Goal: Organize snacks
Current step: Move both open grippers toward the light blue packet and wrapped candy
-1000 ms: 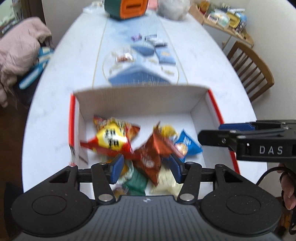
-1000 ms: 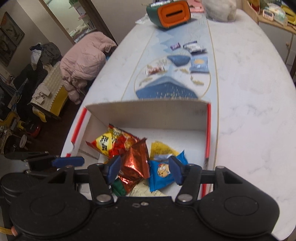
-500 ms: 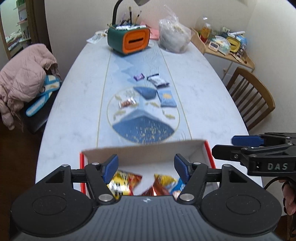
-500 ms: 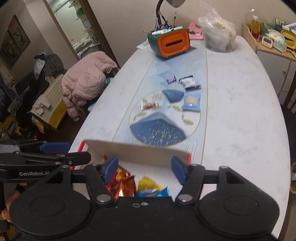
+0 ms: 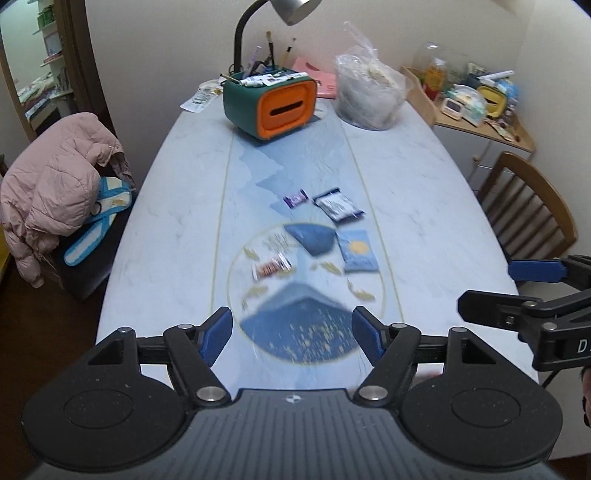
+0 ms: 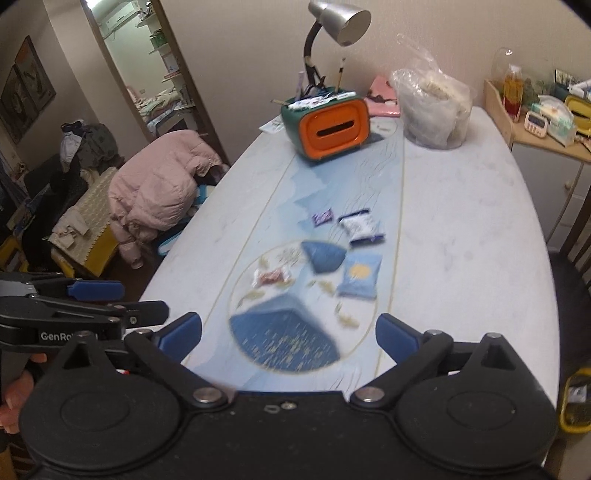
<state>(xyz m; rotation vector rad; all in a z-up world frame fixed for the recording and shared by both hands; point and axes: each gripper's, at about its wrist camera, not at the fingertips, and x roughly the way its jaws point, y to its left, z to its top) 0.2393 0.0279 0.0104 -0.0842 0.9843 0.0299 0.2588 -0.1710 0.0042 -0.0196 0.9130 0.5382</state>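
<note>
Several snack packets lie on the table ahead: a light blue packet (image 5: 357,251) (image 6: 359,276), a white and dark blue packet (image 5: 337,205) (image 6: 360,226), a small purple candy (image 5: 295,198) (image 6: 322,217) and a red and white wrapped candy (image 5: 271,266) (image 6: 271,277). My left gripper (image 5: 291,334) is open and empty, held above the near end of the table. My right gripper (image 6: 288,338) is open and empty beside it. Each gripper shows at the edge of the other's view. The snack box is out of view.
A green and orange organiser (image 5: 271,103) with a desk lamp (image 6: 338,22) and a clear plastic bag (image 5: 367,96) stand at the table's far end. A wooden chair (image 5: 528,206) is on the right, a pink jacket (image 5: 55,184) on the left.
Both grippers have tilted up and away from the open snack box, which has dropped out of view below. The loose packets farther along the table now fill the middle of both views.
</note>
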